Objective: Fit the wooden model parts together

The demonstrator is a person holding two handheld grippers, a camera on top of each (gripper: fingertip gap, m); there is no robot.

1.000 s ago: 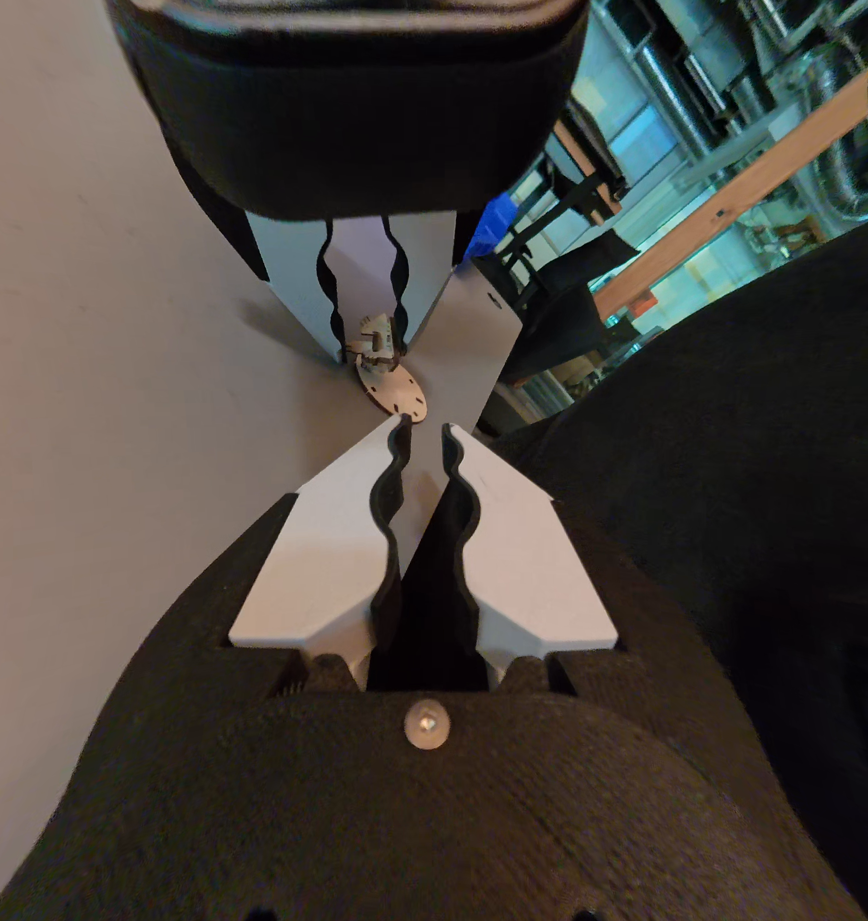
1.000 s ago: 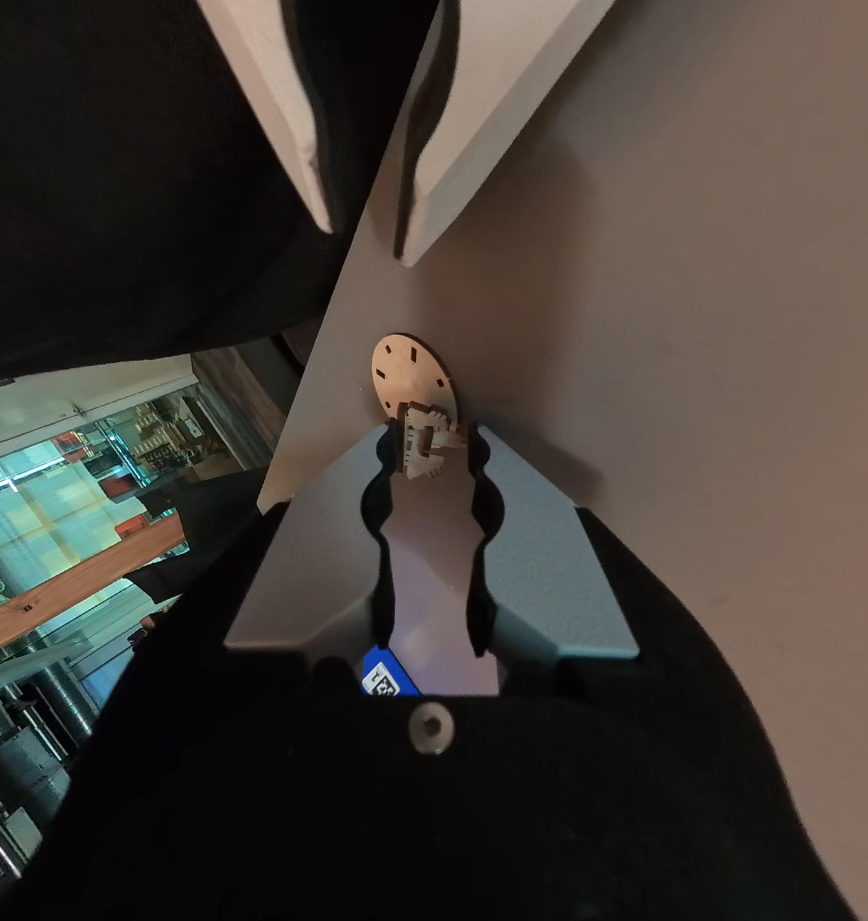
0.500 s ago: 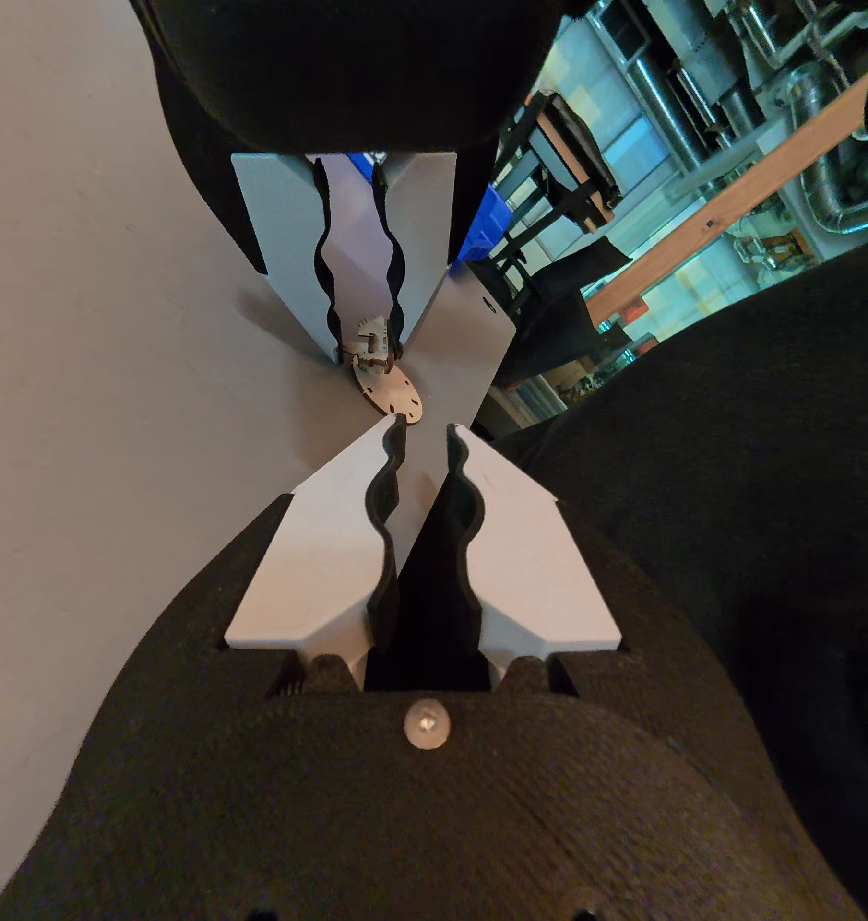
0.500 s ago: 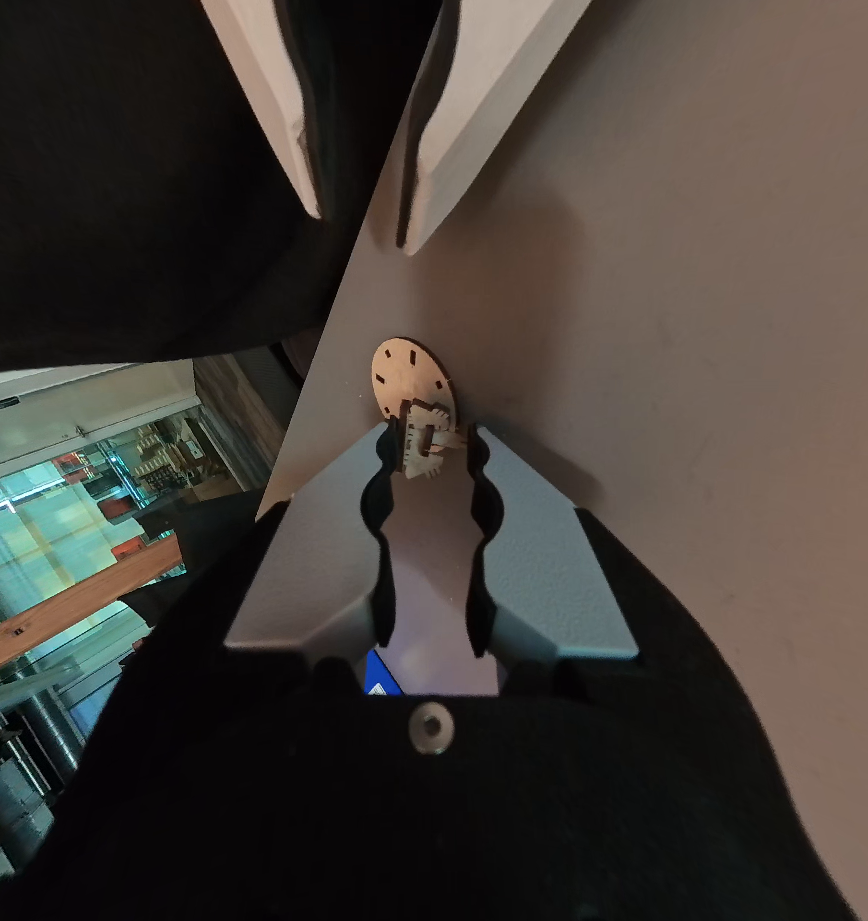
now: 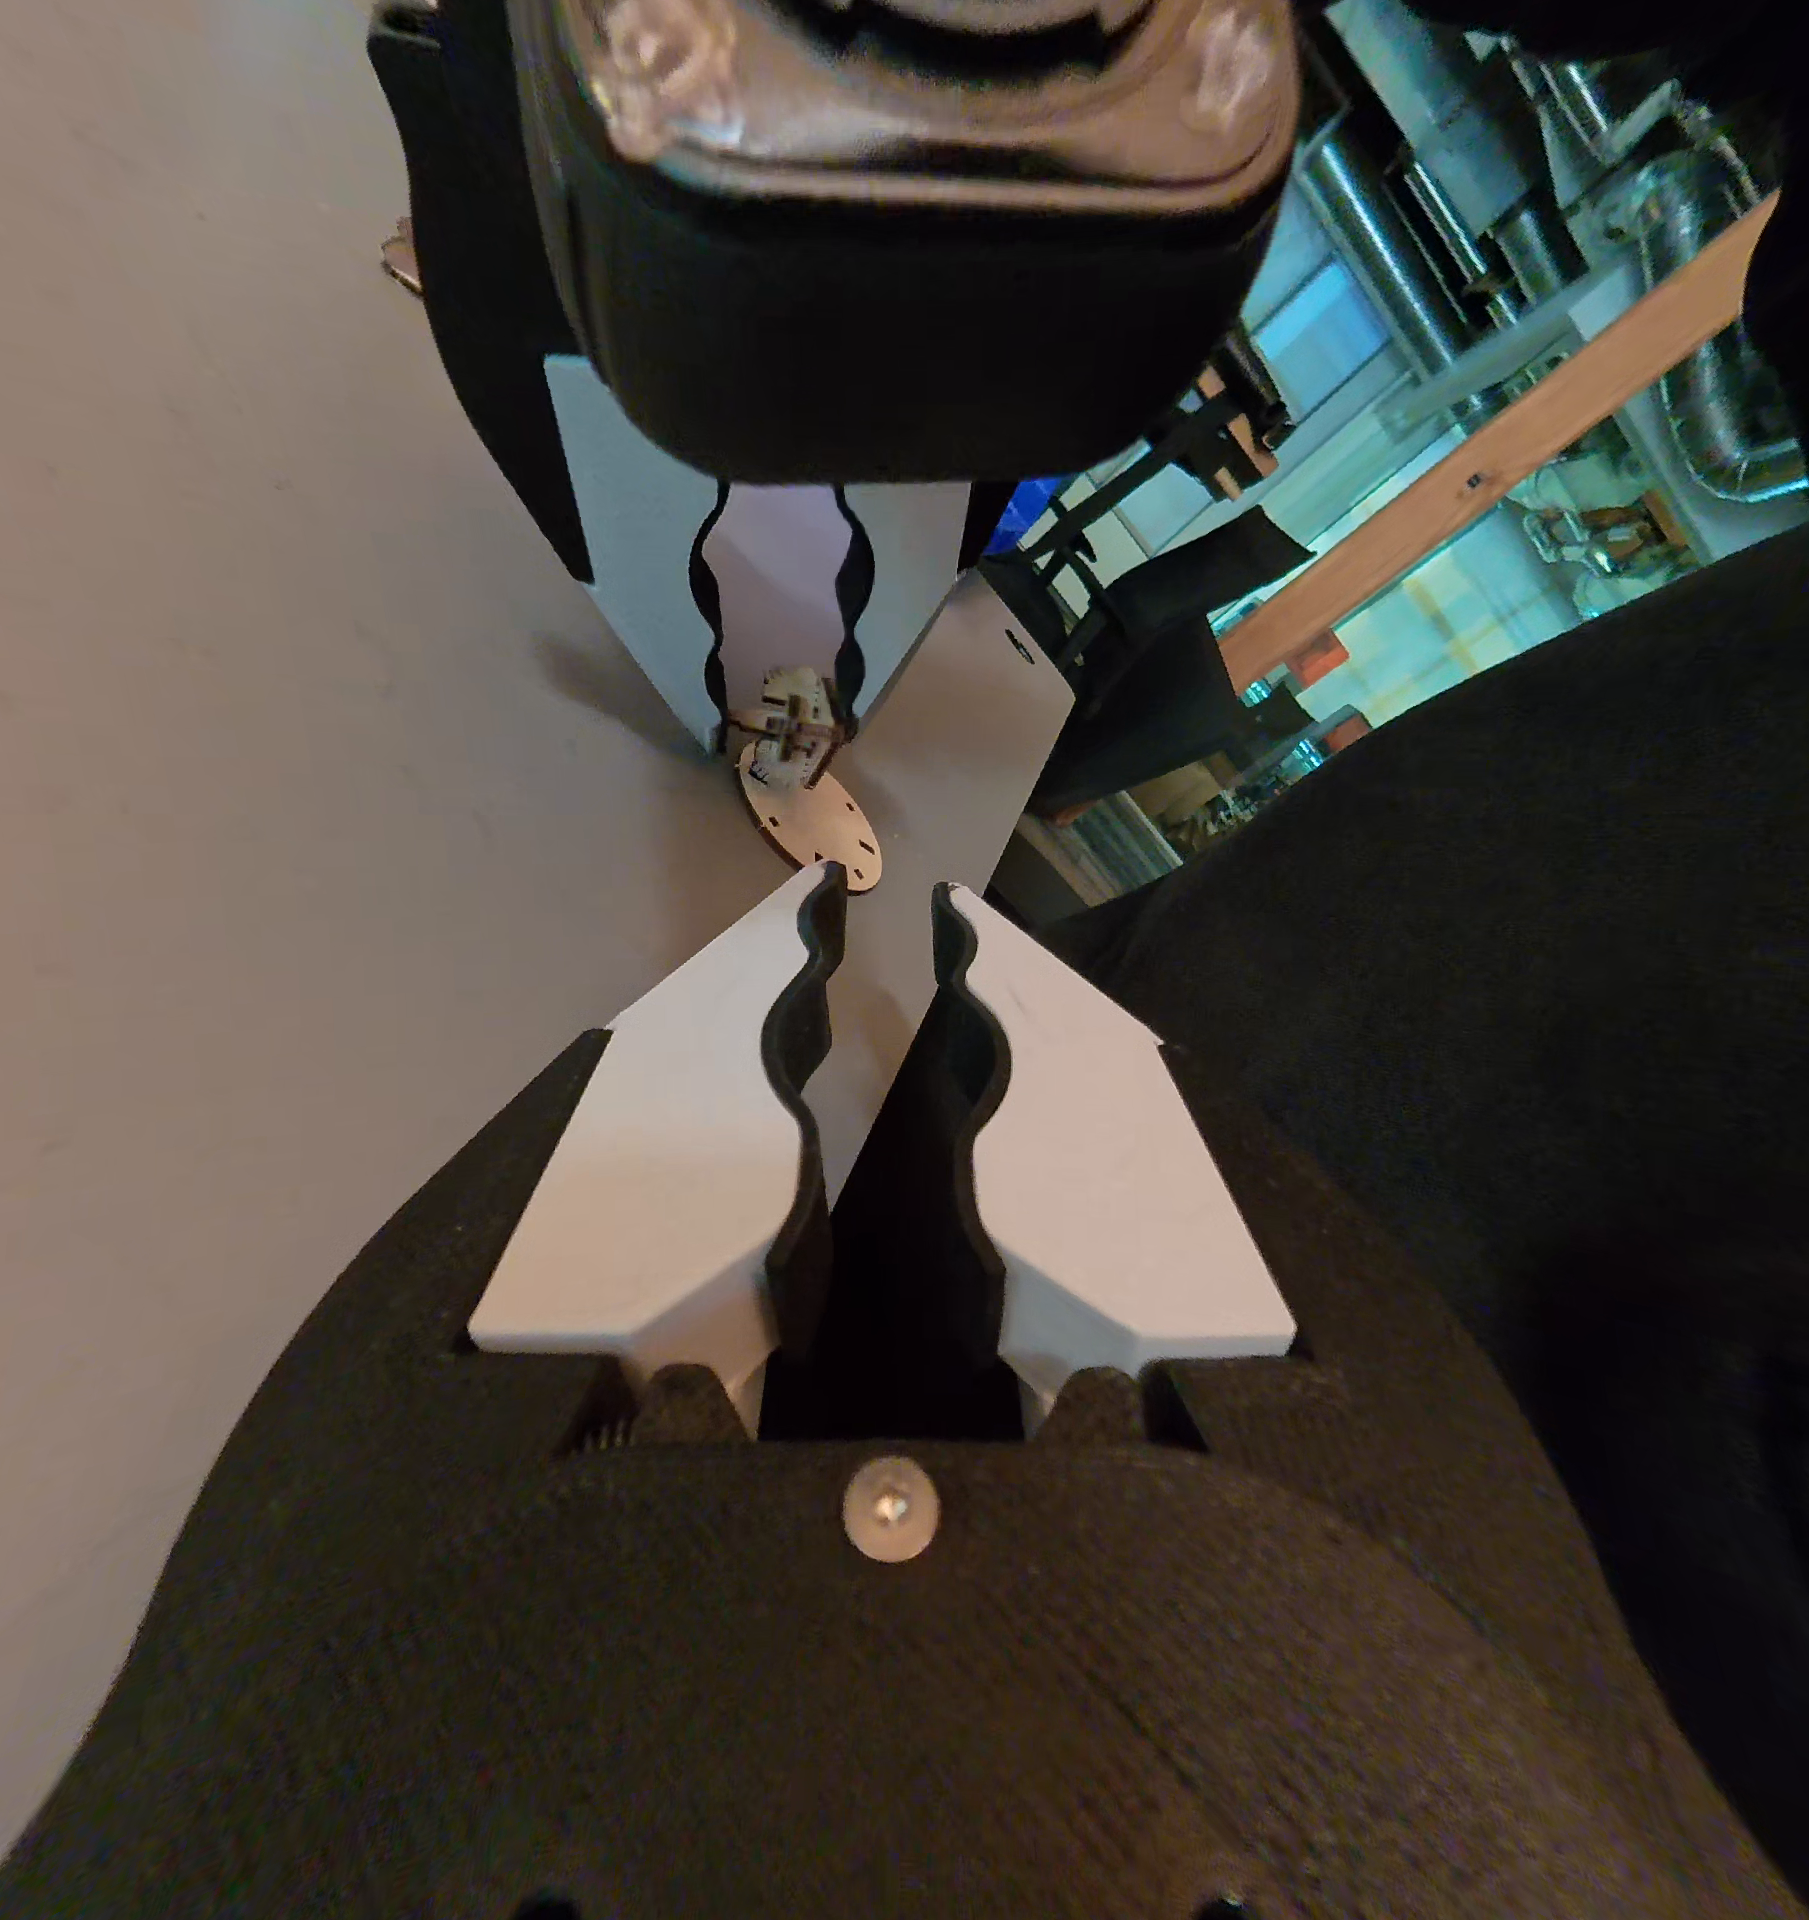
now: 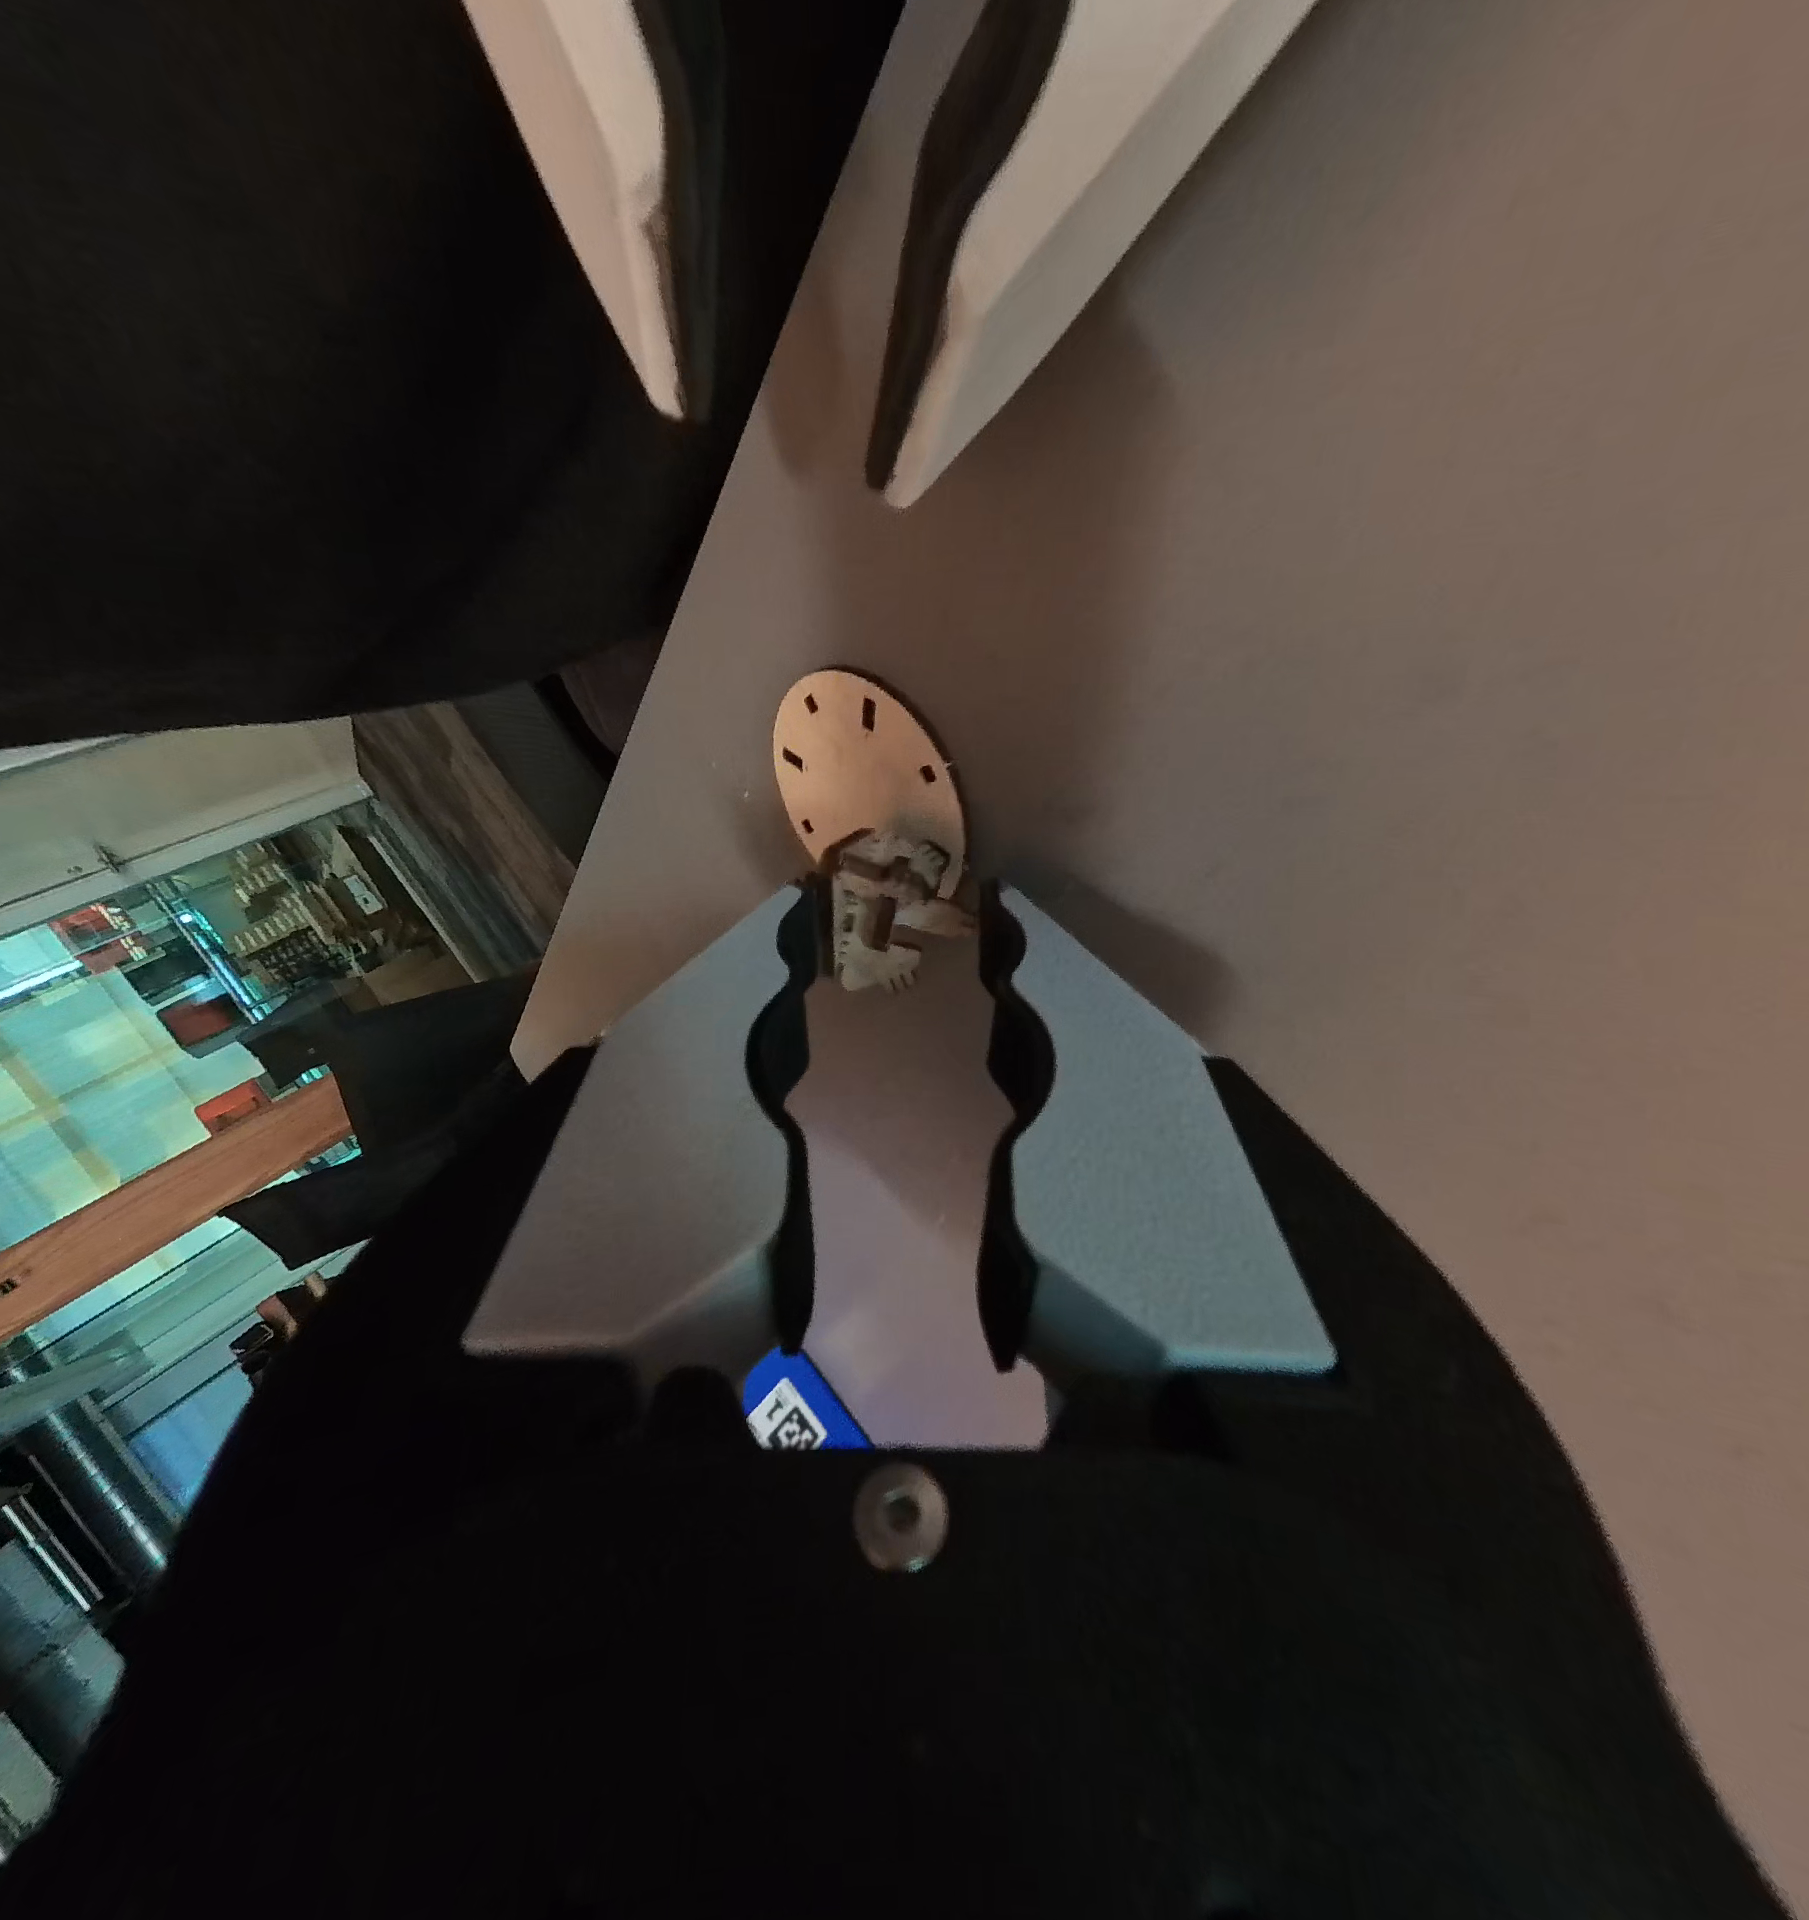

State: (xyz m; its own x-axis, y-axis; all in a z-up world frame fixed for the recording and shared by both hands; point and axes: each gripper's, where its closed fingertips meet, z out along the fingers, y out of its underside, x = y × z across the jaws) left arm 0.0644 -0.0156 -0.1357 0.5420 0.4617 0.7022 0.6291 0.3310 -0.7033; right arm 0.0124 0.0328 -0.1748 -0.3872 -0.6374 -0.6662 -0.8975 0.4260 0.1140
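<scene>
A round wooden disc [image 5: 817, 831] with small slots lies flat on the grey table [image 5: 204, 727], near its edge. My right gripper [image 6: 895, 899] is shut on a small wooden assembly of crossed toothed pieces [image 6: 879, 925] and holds it at the disc's [image 6: 858, 769] near rim. The left wrist view shows that gripper [image 5: 784, 727] with the assembly [image 5: 791, 717] spanning both pads. My left gripper [image 5: 887, 883] is open with nothing between its pads. Its left fingertip [image 5: 827, 883] is at the disc's edge. It also shows in the right wrist view [image 6: 775, 447], across the disc.
The table's edge [image 5: 1025, 790] runs just right of the disc. A person's dark clothing [image 5: 1502, 1039] is beside it. A small wooden piece [image 5: 398, 255] lies farther off on the table. A blue bin [image 6: 801, 1413], chairs and a wooden beam [image 5: 1502, 416] are beyond. One gripper's finger ends stand about 8 centimeters off the other's.
My left gripper has moved a little closer to the disc and its jaws have opened slightly. My right gripper has tilted over the disc, with the wooden assembly turned but still in its pads.
</scene>
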